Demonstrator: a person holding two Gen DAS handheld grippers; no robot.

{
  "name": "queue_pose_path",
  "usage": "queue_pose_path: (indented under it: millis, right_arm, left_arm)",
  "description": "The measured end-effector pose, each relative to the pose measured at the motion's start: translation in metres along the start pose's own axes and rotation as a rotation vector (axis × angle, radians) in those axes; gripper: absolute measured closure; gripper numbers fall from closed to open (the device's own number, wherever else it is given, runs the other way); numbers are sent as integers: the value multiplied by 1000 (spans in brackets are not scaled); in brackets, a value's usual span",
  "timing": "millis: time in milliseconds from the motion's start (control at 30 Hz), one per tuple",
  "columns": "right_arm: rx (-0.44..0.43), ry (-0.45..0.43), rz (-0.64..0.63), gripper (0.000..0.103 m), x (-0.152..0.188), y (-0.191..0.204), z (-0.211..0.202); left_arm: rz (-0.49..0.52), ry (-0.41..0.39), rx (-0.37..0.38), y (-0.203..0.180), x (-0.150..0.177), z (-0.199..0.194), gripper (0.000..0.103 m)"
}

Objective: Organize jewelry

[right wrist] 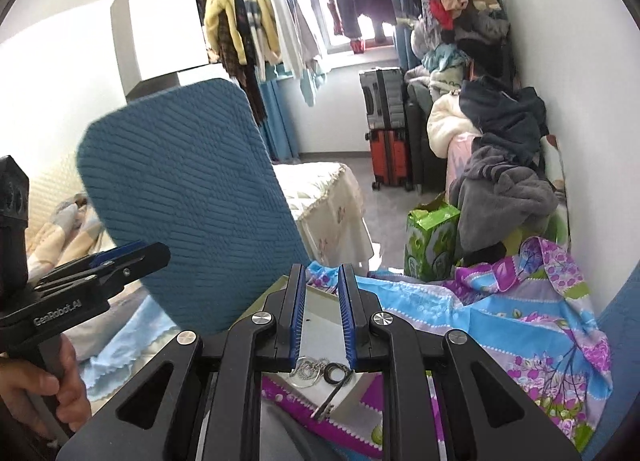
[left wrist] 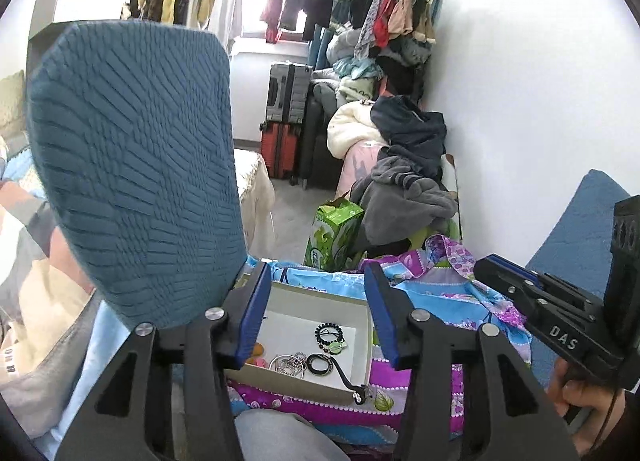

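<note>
Held over a shallow white cardboard box (left wrist: pixel 320 297) on a purple-and-blue floral cloth (left wrist: pixel 440 301): left gripper (left wrist: pixel 315 277), blue pads spread wide, nothing between them. Just right of it, right gripper (right wrist: pixel 322 273), pads parallel with a narrow gap, also gripping nothing, aimed at the box's near end.

All in the box, crowded toward its near half:
- black beaded bracelet with a small green charm (left wrist: pixel 329 335), about mid-box;
- tangle of silver chain (left wrist: pixel 286 364), nearer, touching a black loop of cord (left wrist: pixel 318 364) on its right;
- thin black strap with a metal clasp (left wrist: pixel 352 383), draped over the near rim, clasp hanging outside;
- small orange and pink bits (left wrist: pixel 256 355) in the near left corner, too hidden by the left pad to identify.

Far half of the box bare. No other tray or pouch for jewellery in view.

Step in hand, as a judgement: hovering between picks, neither tool loaded. Fits two stages equally: pieces gathered into the box with only tidying left, or a jumbled box waiting to be sorted apart. Not settled by these views.

Either way, likely demands of any pick here: a fine pinch low against the box floor, on one thin piece only; chain and cord loop lying in contact, so risk of lifting both together; light box apt to slide on soft cloth.
</note>
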State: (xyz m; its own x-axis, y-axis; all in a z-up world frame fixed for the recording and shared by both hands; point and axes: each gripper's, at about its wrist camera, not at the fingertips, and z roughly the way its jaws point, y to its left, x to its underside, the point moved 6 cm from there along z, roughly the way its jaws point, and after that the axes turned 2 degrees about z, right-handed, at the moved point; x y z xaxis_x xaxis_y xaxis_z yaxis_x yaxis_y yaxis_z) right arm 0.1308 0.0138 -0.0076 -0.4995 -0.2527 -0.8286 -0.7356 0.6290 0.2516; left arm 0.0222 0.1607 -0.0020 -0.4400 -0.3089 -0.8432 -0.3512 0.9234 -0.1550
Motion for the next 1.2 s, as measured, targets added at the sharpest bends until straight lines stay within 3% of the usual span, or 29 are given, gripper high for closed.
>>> queue_pose_path:
  millis: [167,233,400,600,700,767,867,1033,1200]
  right_arm:
    - [11,-25,16,86,13,0,-23]
    - [15,-28,16,80,19,-1,-24]
    - [50,-13,-2,78,45,0,-28]
    - [75,26,0,68,75,-6,-30]
    - [84,40,26,50,86,-10,-28]
    - [96,32,25,27,89,-12,-29]
    - [132,31,11,11,92,-15,-25]
    - [155,44,-27,0,98,-15,-19]
    - [151,68,-21,0,104,-18,-14]
  left_arm:
    - [10,-1,13,-10,14,-7,24]
    - [13,7,8,-15,21,-4,24]
    - [-8,35,-7,-13,41,0,21]
    - [-5,69,-21,-10,65,-1,20]
    - [-24,84,-29,-8,73,1,19]
    - [-33,90,-43,-5,77,3,16]
    - [-42,107,-55,-3,84,9,12]
    - [-41,107,-67,-2,90,12,3]
    - [-45,110,-89,3,93,15,1]
